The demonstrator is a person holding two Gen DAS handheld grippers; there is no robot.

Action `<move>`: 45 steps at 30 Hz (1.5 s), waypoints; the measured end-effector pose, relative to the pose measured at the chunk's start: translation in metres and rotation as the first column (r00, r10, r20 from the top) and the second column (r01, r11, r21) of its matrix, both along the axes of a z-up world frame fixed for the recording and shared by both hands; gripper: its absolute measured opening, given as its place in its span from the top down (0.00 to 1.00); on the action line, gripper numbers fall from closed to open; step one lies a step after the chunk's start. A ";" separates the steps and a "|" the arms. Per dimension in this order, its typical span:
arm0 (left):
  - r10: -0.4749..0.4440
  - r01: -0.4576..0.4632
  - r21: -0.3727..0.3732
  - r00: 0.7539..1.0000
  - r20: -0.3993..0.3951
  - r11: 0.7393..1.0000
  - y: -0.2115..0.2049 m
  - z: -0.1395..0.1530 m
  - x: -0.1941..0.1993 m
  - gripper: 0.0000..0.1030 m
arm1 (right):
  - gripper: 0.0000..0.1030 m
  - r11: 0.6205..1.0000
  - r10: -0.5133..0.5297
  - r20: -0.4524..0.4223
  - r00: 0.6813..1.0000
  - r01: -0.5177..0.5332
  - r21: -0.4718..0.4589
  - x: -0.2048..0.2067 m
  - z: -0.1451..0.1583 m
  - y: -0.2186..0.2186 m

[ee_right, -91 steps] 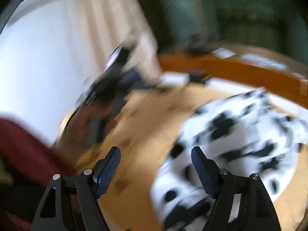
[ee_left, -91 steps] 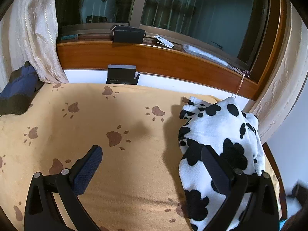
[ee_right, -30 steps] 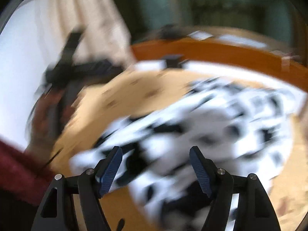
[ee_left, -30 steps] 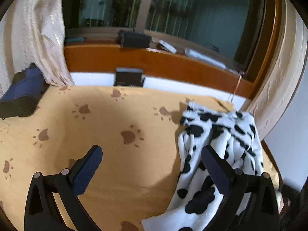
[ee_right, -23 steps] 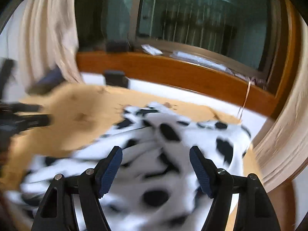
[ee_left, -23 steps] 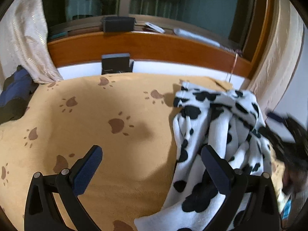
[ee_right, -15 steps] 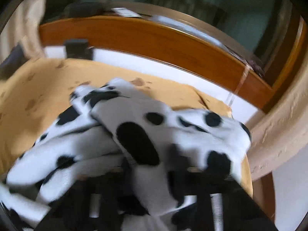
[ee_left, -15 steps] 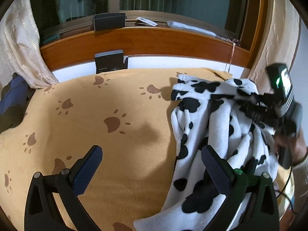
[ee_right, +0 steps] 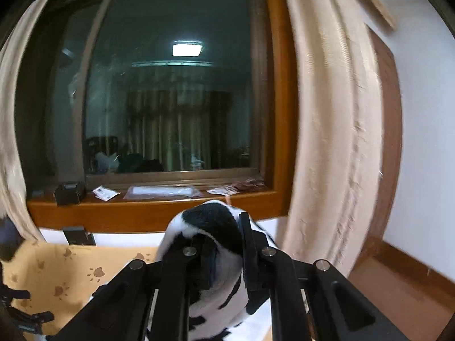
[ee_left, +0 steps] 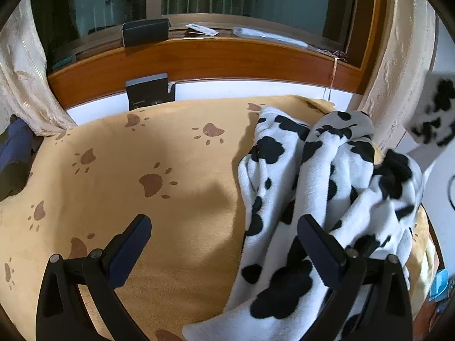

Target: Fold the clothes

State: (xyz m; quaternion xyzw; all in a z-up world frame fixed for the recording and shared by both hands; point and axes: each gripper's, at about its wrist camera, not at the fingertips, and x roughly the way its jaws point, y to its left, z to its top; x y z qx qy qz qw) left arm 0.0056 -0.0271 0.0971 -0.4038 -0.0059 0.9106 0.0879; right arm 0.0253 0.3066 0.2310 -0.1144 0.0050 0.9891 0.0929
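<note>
A white fleece garment with black cow spots (ee_left: 321, 187) lies bunched on the right side of a tan paw-print blanket (ee_left: 159, 187). My left gripper (ee_left: 224, 244) is open and empty, low over the blanket, its right finger (ee_left: 318, 244) over the garment's edge. My right gripper (ee_right: 224, 253) is shut on a fold of the spotted garment (ee_right: 210, 221) and holds it up in front of the window. A lifted part of the garment shows at the far right of the left wrist view (ee_left: 435, 110).
A wooden window sill (ee_left: 227, 54) with a black box (ee_left: 145, 31) and packets runs behind the blanket. A small black box (ee_left: 148, 91) leans below it. Cream curtains (ee_right: 338, 130) hang at both sides. A dark blue item (ee_left: 14, 147) lies at the far left.
My right gripper has shut on the spotted garment and lifted it, the view swinging up toward the window. The garment has been pulled up and stretched out. The left gripper has stayed open in place.
</note>
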 end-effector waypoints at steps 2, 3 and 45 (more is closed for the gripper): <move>-0.005 0.005 -0.003 1.000 0.000 1.000 0.004 0.001 0.000 0.00 | 0.64 0.999 -0.041 0.019 0.999 0.040 0.022 0.014 -0.009 0.007; -0.009 0.009 -0.005 1.000 0.002 1.000 0.007 0.001 -0.001 0.00 | 0.29 0.998 -0.061 0.028 0.998 0.060 0.033 0.022 -0.014 0.010; -0.286 0.293 -0.059 0.952 0.106 0.954 0.020 -0.060 0.039 0.00 | 0.05 0.873 0.139 0.257 0.956 0.004 -0.488 0.135 -0.084 0.124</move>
